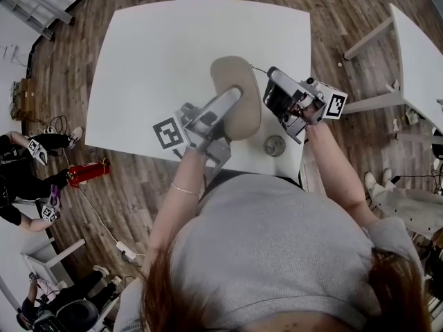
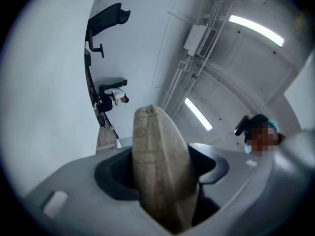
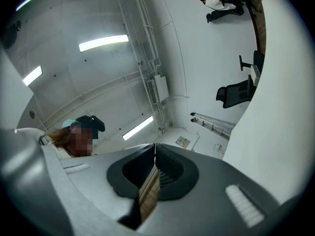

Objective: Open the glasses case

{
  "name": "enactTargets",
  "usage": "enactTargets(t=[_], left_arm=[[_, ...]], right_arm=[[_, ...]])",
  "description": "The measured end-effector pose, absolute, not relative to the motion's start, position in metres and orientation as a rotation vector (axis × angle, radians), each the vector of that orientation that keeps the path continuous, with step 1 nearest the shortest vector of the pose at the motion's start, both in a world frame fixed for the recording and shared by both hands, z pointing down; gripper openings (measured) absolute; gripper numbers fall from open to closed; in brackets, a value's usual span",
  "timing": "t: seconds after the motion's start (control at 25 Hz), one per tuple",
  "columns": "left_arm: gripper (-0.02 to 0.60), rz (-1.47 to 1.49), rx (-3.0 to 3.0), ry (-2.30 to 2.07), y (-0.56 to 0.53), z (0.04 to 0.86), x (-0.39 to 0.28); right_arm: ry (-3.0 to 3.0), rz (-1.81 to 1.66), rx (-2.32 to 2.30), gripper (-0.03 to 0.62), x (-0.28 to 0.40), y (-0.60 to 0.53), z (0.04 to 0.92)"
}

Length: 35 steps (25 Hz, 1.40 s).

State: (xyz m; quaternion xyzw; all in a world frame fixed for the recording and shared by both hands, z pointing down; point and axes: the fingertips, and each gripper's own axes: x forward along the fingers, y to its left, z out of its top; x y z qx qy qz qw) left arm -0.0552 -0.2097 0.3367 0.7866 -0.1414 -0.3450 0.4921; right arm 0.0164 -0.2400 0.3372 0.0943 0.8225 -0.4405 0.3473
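Head view first: the beige case (image 1: 234,75) is up over the white desk (image 1: 152,54), near its front edge, taken at its near end by the left hand-held gripper (image 1: 232,99). The left gripper view shows the jaws standing wide with the case edge-on between them, pads pressed on both faces — and it looks shut. The right hand-held gripper (image 1: 273,92) hangs just right of the case — its own view shows the jaws fully together, gripping nothing. A small round thing (image 1: 275,145) lies on the desk below it.
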Motion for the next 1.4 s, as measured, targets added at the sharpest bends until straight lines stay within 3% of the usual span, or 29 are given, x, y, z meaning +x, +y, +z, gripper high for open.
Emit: enactTargets(t=[1.4], left_arm=[[0.316, -0.812, 1.800, -0.416, -0.240, 0.353, -0.064]], right_arm=[[2.424, -1.192, 0.079, 0.008, 0.004, -0.223, 0.365]])
